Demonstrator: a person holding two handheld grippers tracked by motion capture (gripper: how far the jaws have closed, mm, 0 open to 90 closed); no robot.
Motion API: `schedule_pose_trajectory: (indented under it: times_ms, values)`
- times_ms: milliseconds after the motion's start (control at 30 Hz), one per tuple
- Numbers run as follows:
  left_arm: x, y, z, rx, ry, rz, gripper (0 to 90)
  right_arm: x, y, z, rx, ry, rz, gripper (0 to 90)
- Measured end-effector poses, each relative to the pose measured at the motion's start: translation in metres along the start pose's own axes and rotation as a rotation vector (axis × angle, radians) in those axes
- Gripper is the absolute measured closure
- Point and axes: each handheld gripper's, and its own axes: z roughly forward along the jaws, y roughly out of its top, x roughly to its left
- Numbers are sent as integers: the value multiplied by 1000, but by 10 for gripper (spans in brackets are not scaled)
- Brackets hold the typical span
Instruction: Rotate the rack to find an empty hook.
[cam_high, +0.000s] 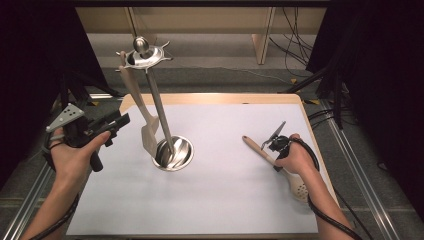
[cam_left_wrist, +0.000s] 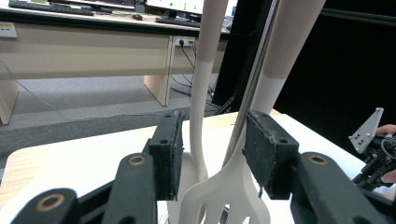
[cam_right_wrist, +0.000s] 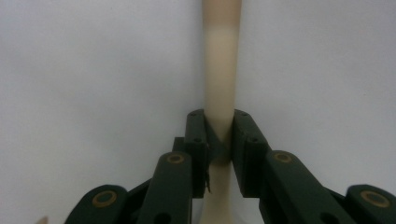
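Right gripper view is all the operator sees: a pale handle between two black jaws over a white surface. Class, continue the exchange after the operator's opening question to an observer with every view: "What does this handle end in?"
Observer: A perforated bowl. It is a spoon lying flat on the table, with the bowl towards the person.
Operator: Is there anywhere to hang it?
Observer: Yes. A metal stand is left of the middle, with a slotted turner hanging from its top.
Operator: Where is the other gripper?
Observer: The left gripper is held above the table, left of the stand. Its jaws are open and aimed at the turner.
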Motion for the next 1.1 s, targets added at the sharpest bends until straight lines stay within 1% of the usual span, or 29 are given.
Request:
schedule_pose_trajectory:
  times_ms: [33, 67, 100, 133, 167, 200, 267, 300, 467, 500, 533, 567, 600, 633, 667, 733, 767, 800, 967, 1000, 1033, 1067, 1100]
  values:
    - [0, 0, 0, 0, -1, 1, 562, 0, 0, 1, 2, -4, -8, 787]
    - [0, 0, 0, 0, -1, 1, 562, 2, 2, -1, 17, -4, 13, 787]
    - [0, 0, 0, 0, -1, 1, 561, 2, 2, 0, 15, -14, -5, 787]
    - [0, 0, 0, 0, -1, 0, 562, 1, 2, 0, 15, -10, -5, 787]
    - [0, 0, 0, -1, -1, 0, 562, 0, 2, 1, 19, -21, -5, 787]
    - [0, 0, 0, 0, -1, 1, 562, 2, 3, 0, 21, -15, -4, 787]
    - [1, 0, 0, 0, -2, 2, 562, 3, 4, 0, 29, -12, 3, 786]
    - [1, 0, 0, 0, -2, 2, 562, 4, 5, -1, 38, -11, 25, 785]
    - [1, 0, 1, 1, 0, -1, 561, 3, 7, 0, 46, -11, 8, 735]
    - [1, 0, 1, 0, -1, -3, 561, 1, 8, 1, 41, -12, -17, 730]
    - [1, 0, 1, 1, -1, -4, 561, 2, 10, 0, 62, -2, 7, 727]
    - [1, 0, 2, 1, -1, -3, 561, 1, 10, 1, 61, -10, -7, 727]
    - [1, 0, 2, 1, -3, -2, 561, 2, 11, 1, 63, -11, 0, 728]
    - [1, 0, 2, 2, -4, 0, 560, 2, 12, 1, 76, -9, 0, 732]
    - [1, 0, 2, 2, -4, 1, 561, 3, 13, 1, 80, -15, -13, 749]
    - [1, 0, 2, 5, -4, 2, 561, 4, 14, 1, 90, -15, -6, 766]
    - [1, -1, 2, 5, -5, 3, 561, 4, 15, 1, 95, -7, -10, 779]
    - [1, -1, 2, 7, -5, 4, 561, 4, 14, 1, 90, -15, -4, 784]
    - [0, -3, 2, 12, -3, 3, 560, 6, 11, 1, 65, -17, 18, 787]
    - [0, -3, 2, 12, -3, 3, 559, 5, 10, 1, 54, -21, 16, 788]
    - [0, -2, 2, 11, -2, 3, 559, 2, 8, 2, 35, -17, -14, 789]
    - [0, -2, 2, 10, -1, 2, 559, 3, 6, 2, 27, -22, -6, 789]
    - [0, -2, 2, 10, -1, 3, 558, 5, 5, 1, 18, -23, 12, 789]
